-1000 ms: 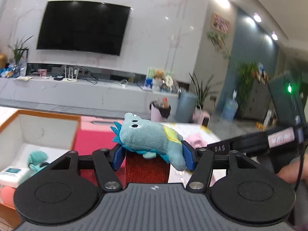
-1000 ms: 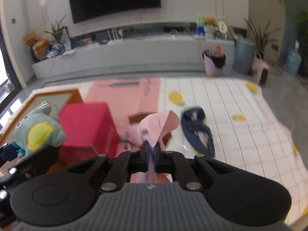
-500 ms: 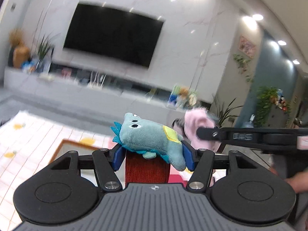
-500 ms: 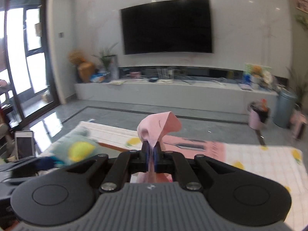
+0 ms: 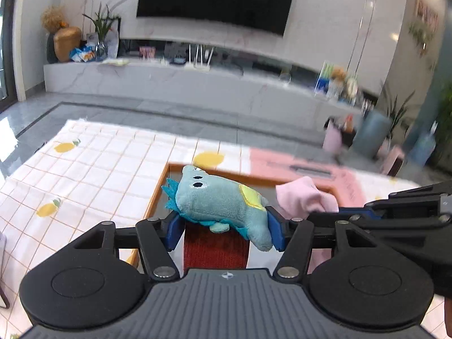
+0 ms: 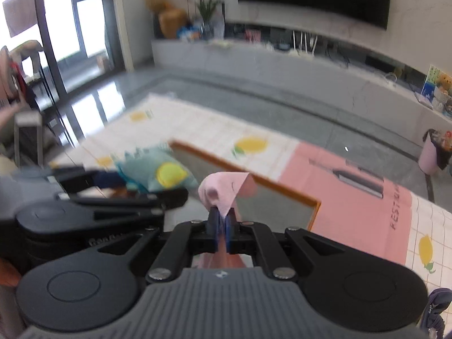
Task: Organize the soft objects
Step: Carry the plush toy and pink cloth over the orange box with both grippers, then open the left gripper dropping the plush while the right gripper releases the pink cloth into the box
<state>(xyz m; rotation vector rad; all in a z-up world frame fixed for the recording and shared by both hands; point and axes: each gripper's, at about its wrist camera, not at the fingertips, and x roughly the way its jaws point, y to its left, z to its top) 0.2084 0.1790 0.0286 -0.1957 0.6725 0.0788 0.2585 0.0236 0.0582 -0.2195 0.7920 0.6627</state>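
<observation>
- Plush dinosaur point(image 5: 223, 203): clamped crosswise between the pads of the left tongs point(image 5: 223, 226), carried above the orange-rimmed box point(image 5: 158, 195).
- Pink cloth point(image 6: 223, 189): pinched by one edge in the closed right tongs point(image 6: 222, 233), just beside the plush; the rest hangs free.
- Both items appear positioned for release into the box.

A grey tiled floor point(image 5: 118, 113) carries a white checked mat point(image 5: 93, 163) printed with yellow lemons and a pink panel point(image 6: 353, 195), and on the mat lies an open box with an orange-brown rim point(image 6: 243, 169) and a grey inside.
</observation>
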